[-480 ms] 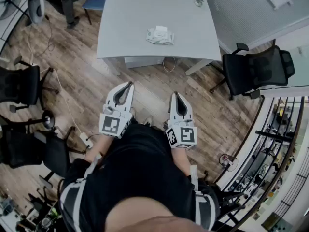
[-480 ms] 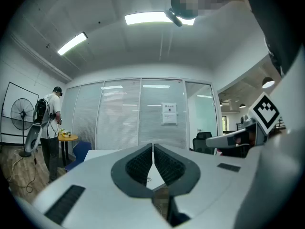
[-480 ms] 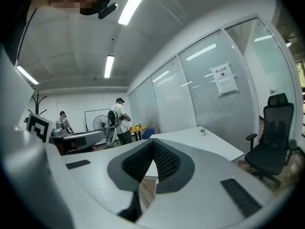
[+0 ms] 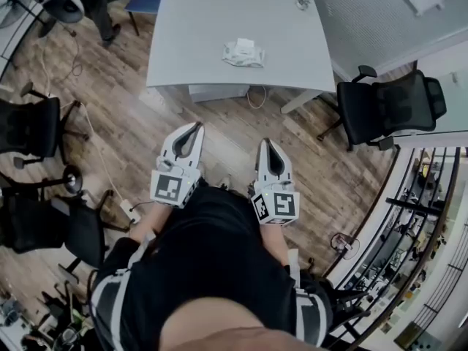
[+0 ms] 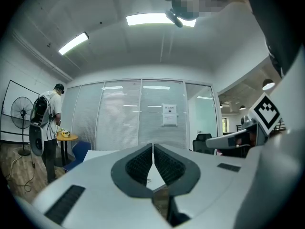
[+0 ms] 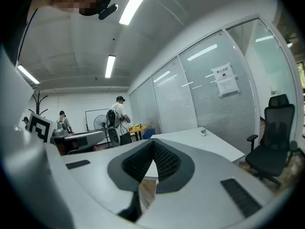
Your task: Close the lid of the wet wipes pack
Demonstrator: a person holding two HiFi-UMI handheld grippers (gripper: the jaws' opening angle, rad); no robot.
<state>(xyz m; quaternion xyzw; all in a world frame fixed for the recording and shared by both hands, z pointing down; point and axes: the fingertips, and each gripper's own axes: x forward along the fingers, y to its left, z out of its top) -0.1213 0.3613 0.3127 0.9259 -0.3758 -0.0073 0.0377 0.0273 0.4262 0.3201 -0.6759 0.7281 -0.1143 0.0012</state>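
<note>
Watching the head view feed here: both hands are parked low in front of the body, side by side in the middle of the frame, with the left gripper [image 4: 196, 127] and the right gripper [image 4: 265, 143] both aimed toward the top of the frame at the table [image 4: 190, 28] and held roughly level. They're well short of it, over the wood floor [image 4: 124, 123]. Each gripper's own view shows the jaws pressed together at the tips with nothing between them, so both are closed and empty. The wet wipes pack [image 4: 243, 54] sits on the table near its front edge, upper middle of the frame, well apart from both grippers. Its long axis runs roughly left to right across the picture, tilted slightly, and a white flap seems to stick up on its far side, though it's too small for me to be sure. A small object [image 4: 300, 4] sits further back on the tabletop. The room is an office: a black office chair [image 4: 391, 108] at right, more chairs [image 4: 33, 126] at left, glass partitions with blinds [image 5: 119, 118], and a person with a backpack [image 5: 47, 123] beside a standing fan [image 5: 19, 120].
</note>
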